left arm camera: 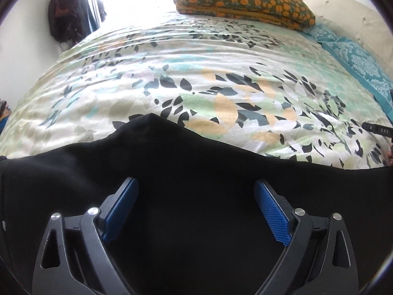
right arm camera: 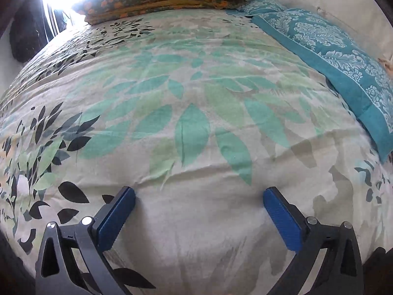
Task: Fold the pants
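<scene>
Black pants (left arm camera: 186,162) lie spread across the near part of the bed in the left wrist view, with a peak of cloth pointing away from me. My left gripper (left arm camera: 196,186) is open, its blue pads (left arm camera: 122,209) wide apart just above the black cloth, holding nothing. My right gripper (right arm camera: 199,194) is open and empty over the bare leaf-print bedspread (right arm camera: 196,113). The pants do not show in the right wrist view. The tip of the right gripper shows at the right edge of the left wrist view (left arm camera: 379,130).
The bed has a leaf-print bedspread (left arm camera: 196,73). A folded orange-flowered blanket (left arm camera: 245,2) lies at the far end. A teal patterned pillow (right arm camera: 331,56) lies along the right side. Dark clothes (left arm camera: 66,14) hang by a bright window at far left.
</scene>
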### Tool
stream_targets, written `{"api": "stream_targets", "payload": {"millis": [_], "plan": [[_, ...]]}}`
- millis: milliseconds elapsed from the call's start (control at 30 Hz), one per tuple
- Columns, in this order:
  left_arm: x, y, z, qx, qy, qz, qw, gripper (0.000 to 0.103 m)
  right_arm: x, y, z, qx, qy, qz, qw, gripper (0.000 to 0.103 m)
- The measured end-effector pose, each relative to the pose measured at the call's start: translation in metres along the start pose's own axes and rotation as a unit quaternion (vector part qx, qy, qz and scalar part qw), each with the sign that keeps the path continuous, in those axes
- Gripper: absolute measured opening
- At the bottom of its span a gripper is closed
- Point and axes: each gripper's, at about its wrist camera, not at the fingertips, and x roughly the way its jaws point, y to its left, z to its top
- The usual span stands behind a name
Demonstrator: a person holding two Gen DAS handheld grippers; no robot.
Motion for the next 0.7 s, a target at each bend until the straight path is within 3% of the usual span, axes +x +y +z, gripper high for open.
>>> {"api": "stream_targets", "payload": {"millis": [433, 700], "plan": [[0.0037, -0.0082, 0.0015, 0.012, 0.003, 0.04, 0.9991, 0.102, 0.0002, 0.0018, -0.0031, 0.002, 0.003, 0.002, 1.0, 0.103], [0.0032, -0.0092, 0.0012, 0.013, 0.002, 0.042, 0.999, 0.102, 0.0003, 0.0018, -0.0027, 0.002, 0.003, 0.002, 1.0, 0.103]]}}
